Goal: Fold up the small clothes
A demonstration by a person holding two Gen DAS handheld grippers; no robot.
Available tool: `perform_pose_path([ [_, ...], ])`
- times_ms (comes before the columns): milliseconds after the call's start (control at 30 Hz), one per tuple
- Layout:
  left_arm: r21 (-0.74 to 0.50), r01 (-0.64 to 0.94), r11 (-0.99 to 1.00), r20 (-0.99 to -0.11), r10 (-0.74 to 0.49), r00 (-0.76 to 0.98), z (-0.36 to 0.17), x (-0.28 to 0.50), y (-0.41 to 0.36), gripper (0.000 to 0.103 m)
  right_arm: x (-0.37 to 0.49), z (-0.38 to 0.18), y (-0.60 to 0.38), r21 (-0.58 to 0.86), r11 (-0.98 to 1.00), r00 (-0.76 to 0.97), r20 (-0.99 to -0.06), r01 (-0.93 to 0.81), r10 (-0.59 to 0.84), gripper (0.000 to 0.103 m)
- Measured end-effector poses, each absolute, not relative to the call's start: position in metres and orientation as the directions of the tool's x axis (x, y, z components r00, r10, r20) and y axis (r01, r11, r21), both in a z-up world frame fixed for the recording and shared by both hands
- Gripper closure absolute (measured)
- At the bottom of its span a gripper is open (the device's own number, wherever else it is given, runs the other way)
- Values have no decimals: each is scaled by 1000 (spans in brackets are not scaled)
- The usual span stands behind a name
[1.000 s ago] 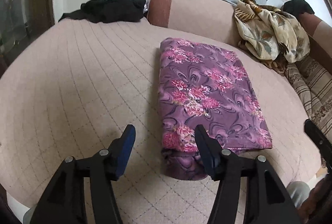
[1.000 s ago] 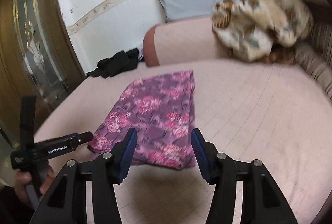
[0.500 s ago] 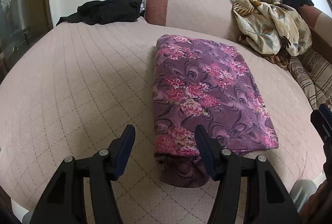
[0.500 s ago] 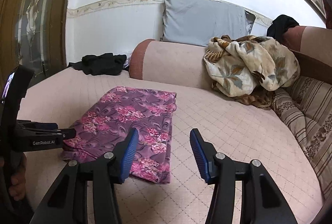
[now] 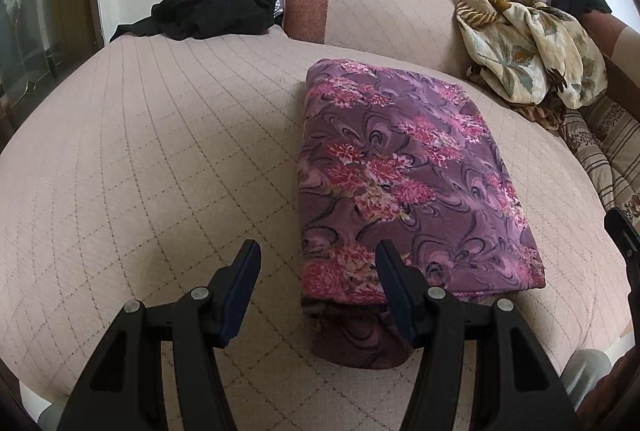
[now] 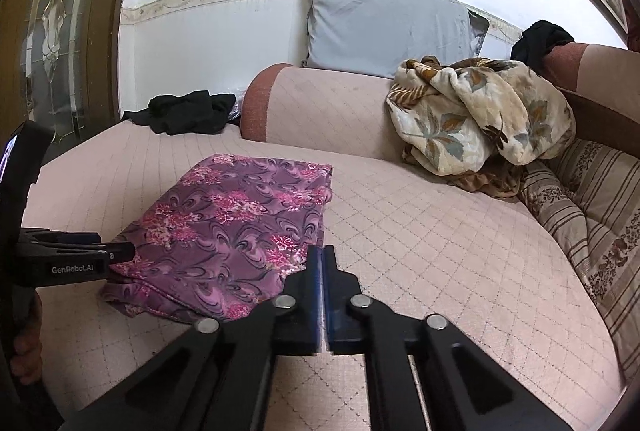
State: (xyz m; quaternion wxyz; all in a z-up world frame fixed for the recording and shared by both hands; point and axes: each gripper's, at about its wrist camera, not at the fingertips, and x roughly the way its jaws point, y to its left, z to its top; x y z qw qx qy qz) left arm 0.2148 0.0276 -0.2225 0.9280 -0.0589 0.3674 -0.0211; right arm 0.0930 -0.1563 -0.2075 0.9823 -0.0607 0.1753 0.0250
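Right gripper (image 6: 322, 263) has its jaws pressed together with nothing between them; they have just been closing, and the blue pads meet above the near right edge of the folded garment without catching it. Left gripper (image 5: 316, 269) stands with its jaws apart and empty, its right finger just over the near left corner of the cloth.

That purple floral garment (image 5: 404, 171) lies on the quilted pink sofa seat (image 5: 160, 151), folded into a flat rectangle, with a darker underlayer poking out at the near end. It looks like thin, light, limp fabric, probably a little slick, so the layers are likely to slide against each other and sag when lifted. A pinch through all layers at the two near corners, one gripper per corner, should hold the stack together; taking only the top layer would probably undo the fold.

Well away lie a black garment (image 5: 208, 11) at the seat's far edge and a crumpled leaf-print blanket (image 6: 480, 111) against the backrest.
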Motion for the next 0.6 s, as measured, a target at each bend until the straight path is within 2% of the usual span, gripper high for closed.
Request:
perform_pose_path([
  [100,-142,-5,990,-680,-94,727,-221,217,31,44,98,-209,-160,-81,993,930,-364,-80,45,102],
  [167,-173,-13,985,-687,-111,718,-220,221,37,42,108,-212,-169,-1,995,903,-419,-104,94,101],
  [200,-191,-19,981,-690,-120,713,-219,224,41,36,115,-215,-177,52,994,889,-445,-96,109,94],
  [233,-207,-25,978,-691,-129,711,-218,226,45,28,120,-217,-185,99,992,875,-470,-81,118,67],
  [267,-231,-37,972,-682,-135,719,-216,228,50,25,128,-220,-190,137,987,853,-503,-80,139,50],
  [300,-253,-50,966,-676,-140,724,-216,230,55,20,136,-224,-194,164,984,834,-532,-70,148,40],
  [333,-282,-64,957,-681,-152,716,-218,234,59,17,143,-227,-196,180,981,819,-551,-68,158,40],
  [400,-371,-56,927,-703,-241,669,-228,243,66,17,161,-237,-195,268,957,746,-614,-111,259,40],
  [467,-448,-54,893,-728,-329,602,-244,252,67,18,172,-246,-194,348,930,695,-639,-122,330,40],
  [533,-427,-35,904,-740,-327,588,-246,254,60,18,192,-260,-195,411,909,605,-706,-74,368,40],
  [567,-425,-27,905,-746,-333,576,-246,254,58,21,200,-267,-195,426,903,563,-735,-50,378,40],
  [600,-438,-29,898,-753,-349,558,-247,255,56,38,206,-272,-200,449,893,547,-745,-13,382,42],
])
